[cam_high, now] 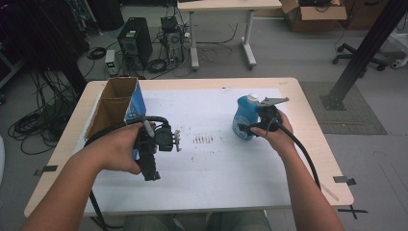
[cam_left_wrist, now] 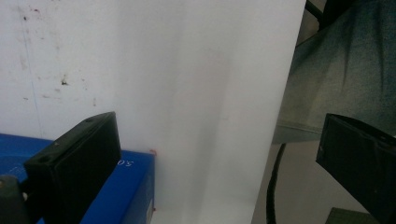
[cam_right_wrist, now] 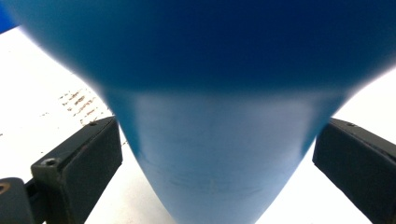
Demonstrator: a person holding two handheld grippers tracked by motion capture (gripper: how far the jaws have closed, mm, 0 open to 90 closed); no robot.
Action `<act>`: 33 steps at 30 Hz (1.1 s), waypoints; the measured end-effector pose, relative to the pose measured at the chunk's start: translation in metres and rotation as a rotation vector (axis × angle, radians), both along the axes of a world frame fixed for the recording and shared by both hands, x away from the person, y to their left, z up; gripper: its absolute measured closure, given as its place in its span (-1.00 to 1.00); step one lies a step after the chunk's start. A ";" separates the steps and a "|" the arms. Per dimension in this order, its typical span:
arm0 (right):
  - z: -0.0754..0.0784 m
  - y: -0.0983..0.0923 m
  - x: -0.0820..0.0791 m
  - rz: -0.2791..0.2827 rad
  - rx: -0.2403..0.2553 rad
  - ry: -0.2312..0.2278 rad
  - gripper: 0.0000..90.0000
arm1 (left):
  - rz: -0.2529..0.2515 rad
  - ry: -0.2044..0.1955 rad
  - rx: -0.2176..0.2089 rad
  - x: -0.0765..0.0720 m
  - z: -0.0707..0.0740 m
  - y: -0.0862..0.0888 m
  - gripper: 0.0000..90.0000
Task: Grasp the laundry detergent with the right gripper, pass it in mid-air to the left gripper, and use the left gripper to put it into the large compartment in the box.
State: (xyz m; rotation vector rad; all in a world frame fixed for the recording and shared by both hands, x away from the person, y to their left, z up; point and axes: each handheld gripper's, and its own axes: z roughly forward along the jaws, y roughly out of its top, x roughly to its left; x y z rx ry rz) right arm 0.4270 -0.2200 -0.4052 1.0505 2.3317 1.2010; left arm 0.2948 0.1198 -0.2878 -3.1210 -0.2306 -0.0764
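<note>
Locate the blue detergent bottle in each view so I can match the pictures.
High view: blue bottle stands right of centre on the white sheet, at the right gripper.
Left gripper view: not in it.
Right gripper view: bottle looms close between open jaws.
Shared landmark: the white sheet.

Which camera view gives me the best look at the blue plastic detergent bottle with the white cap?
The high view: the blue plastic detergent bottle stands upright on the white sheet, cap visible, with the right gripper at its side. The right gripper view shows a blurred blue body between open jaws. The left gripper view shows a blue box instead.
</note>
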 end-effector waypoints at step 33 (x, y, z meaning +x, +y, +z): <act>-0.005 0.004 -0.008 -0.023 0.014 -0.083 -0.58 | 0.001 0.003 0.012 0.002 -0.001 0.000 -0.99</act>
